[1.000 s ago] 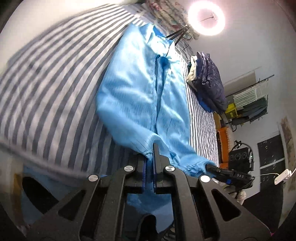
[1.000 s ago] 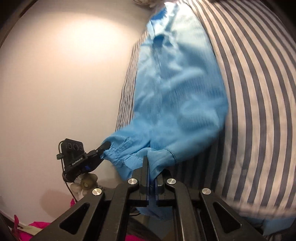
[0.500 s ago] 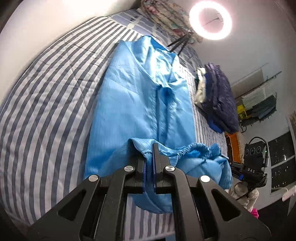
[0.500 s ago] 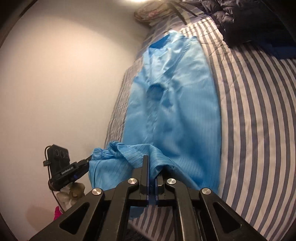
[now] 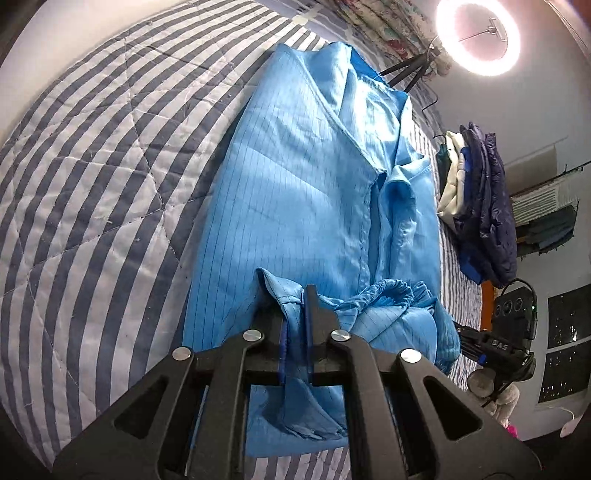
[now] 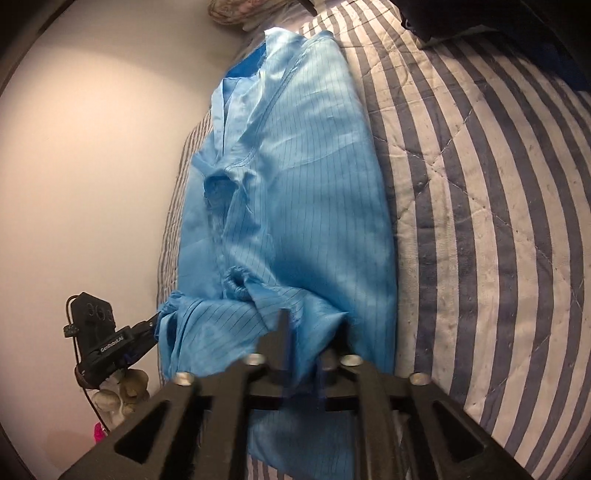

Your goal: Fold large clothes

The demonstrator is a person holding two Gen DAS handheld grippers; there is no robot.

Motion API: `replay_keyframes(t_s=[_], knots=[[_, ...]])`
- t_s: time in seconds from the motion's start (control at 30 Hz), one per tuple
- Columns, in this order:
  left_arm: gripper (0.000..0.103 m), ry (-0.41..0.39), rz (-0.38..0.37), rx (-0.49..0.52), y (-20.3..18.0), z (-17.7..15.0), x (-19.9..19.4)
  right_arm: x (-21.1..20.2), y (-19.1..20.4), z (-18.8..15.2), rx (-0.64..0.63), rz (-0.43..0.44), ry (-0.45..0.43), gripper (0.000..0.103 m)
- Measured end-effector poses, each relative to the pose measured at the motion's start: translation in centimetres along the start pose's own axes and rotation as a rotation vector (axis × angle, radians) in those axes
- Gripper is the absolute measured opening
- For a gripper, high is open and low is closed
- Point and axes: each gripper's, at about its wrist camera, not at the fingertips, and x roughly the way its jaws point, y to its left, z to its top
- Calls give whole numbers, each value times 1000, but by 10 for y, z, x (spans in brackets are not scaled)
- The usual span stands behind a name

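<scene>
Coat: a big light-blue coat lies flat on the bed, long way up, with its collar at the far end. Thin dark lines run across the cloth.
Bottom of the coat: it is folded up onto the coat, and a puffy cuff sits on top near the fold.
Bed: a quilt with blue and white stripes covers it. The coat lies on the middle of it, and striped cloth shows on both sides.
Left tongs: the left gripper is at the near end of the coat. A bunch of blue cloth is between its two black fingers. The fingers are just starting to come apart, with only a thin gap, and the cloth still hangs there.
Right tongs: the right gripper is also at the near end. Its fingers are spreading apart and look blurry. Blue cloth lies in the wide gap, and the fingers no longer squeeze it.
Other clothes: a pile of dark blue and white clothes sits on the far side of the bed, well apart from the coat.
Light: a bright ring lamp shines above the head of the bed.
</scene>
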Motion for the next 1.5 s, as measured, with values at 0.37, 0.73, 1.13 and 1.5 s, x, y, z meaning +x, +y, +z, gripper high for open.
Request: replay_keyframes(t_s=[0.37,0.73,1.13,1.5], knots=[[51,-116,-88,3,7,11,-60,-82,22,-39,-229,17,-78,41],[39,77,-44,221,-20,-38,-33,-15,34,-33,-360,-147,7,39],[39,-120,79,170,-24,23,-8,-18,40,-30,-370,-200,-91,42],[48,-35,56,96,32,-9,-36,-52,3,-65,-266,-141,-108,54]])
